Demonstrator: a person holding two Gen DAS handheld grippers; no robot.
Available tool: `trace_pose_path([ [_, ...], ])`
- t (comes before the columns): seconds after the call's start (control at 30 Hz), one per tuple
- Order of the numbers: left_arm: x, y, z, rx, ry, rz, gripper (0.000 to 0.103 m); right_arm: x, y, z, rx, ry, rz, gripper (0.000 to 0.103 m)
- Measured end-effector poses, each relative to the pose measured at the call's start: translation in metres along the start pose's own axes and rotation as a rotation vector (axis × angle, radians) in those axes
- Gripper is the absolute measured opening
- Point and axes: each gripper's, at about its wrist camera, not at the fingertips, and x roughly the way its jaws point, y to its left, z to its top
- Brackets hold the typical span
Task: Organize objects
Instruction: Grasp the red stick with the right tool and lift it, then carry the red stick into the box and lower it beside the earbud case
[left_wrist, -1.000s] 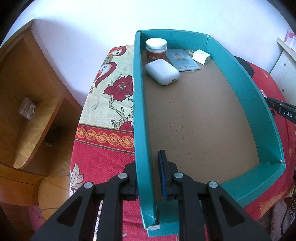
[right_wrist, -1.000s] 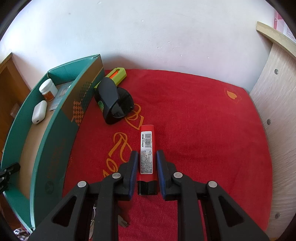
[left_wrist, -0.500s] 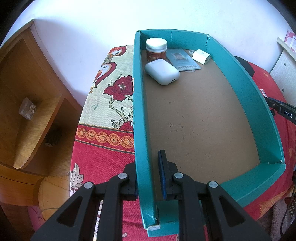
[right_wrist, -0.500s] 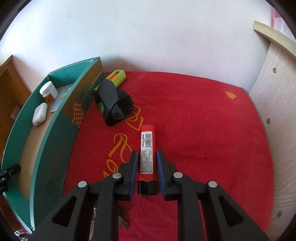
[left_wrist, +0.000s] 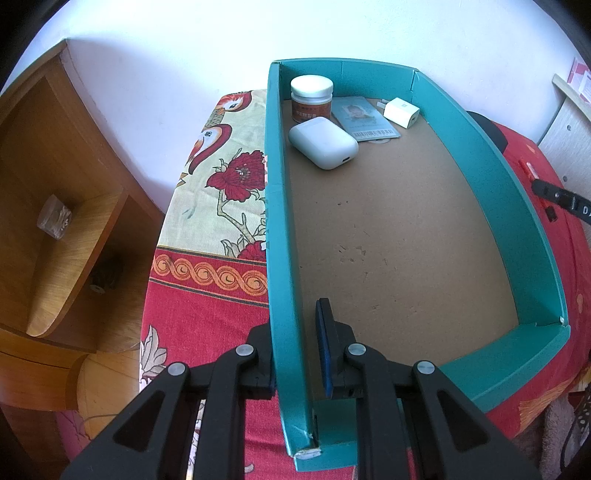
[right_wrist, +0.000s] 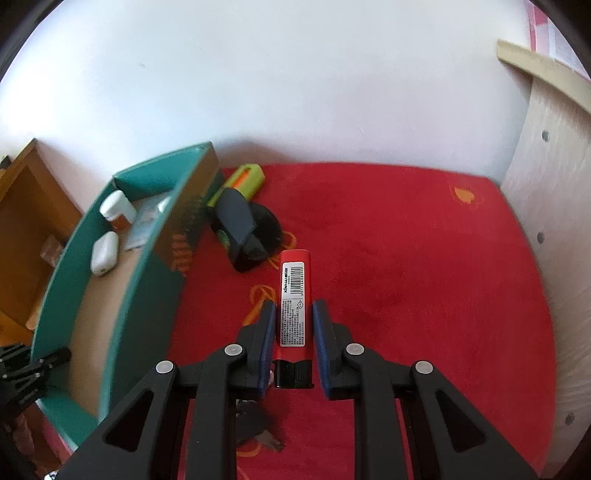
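My left gripper (left_wrist: 295, 325) is shut on the left wall of a teal open box (left_wrist: 517, 206), one finger outside and one inside. At the box's far end lie a white-lidded jar (left_wrist: 311, 96), a white earbud case (left_wrist: 323, 144), a card (left_wrist: 365, 120) and a white plug (left_wrist: 401, 112). In the right wrist view my right gripper (right_wrist: 294, 314) is shut on a red lighter (right_wrist: 293, 291) with a barcode label, its black end toward me, over the red cloth (right_wrist: 406, 277). The teal box (right_wrist: 144, 295) stands to its left.
A black device (right_wrist: 243, 229) and a yellow-green cutter (right_wrist: 243, 179) lie beside the box's right wall. Keys (right_wrist: 258, 432) lie under my right gripper. A pale wooden panel (right_wrist: 546, 258) bounds the right, a wooden shelf unit (left_wrist: 55, 206) the left, a white wall the back.
The right wrist view has tipped upward, showing more wall, with the lighter still gripped the same way. The left gripper and the box have not moved.
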Motion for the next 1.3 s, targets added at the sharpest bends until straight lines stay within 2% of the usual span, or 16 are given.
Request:
trace_pose_path([
  [0.43,0.0,0.0,0.0,-0.001,0.0,0.001,0.014,-0.029,0.048,0.015,-0.089,-0.061,0.1,0.021],
  [0.6,0.0,0.0,0.0,-0.002,0.001,0.001,0.014,-0.031,0.079,0.021,-0.155,-0.049,0.161,0.021],
  [0.83,0.0,0.001,0.0,-0.001,0.001,0.001,0.014,-0.019,0.125,0.02,-0.262,0.007,0.215,0.021],
  [1.03,0.0,0.001,-0.001,-0.001,0.0,0.0,0.014,0.009,0.168,0.014,-0.351,0.113,0.31,0.021],
  [1.2,-0.001,0.001,-0.001,0.0,0.001,0.0,0.014,0.038,0.194,0.008,-0.384,0.213,0.348,0.021],
  [1.3,-0.001,0.002,-0.001,0.001,0.001,0.0,0.014,0.05,0.2,0.008,-0.384,0.244,0.355,0.021],
])
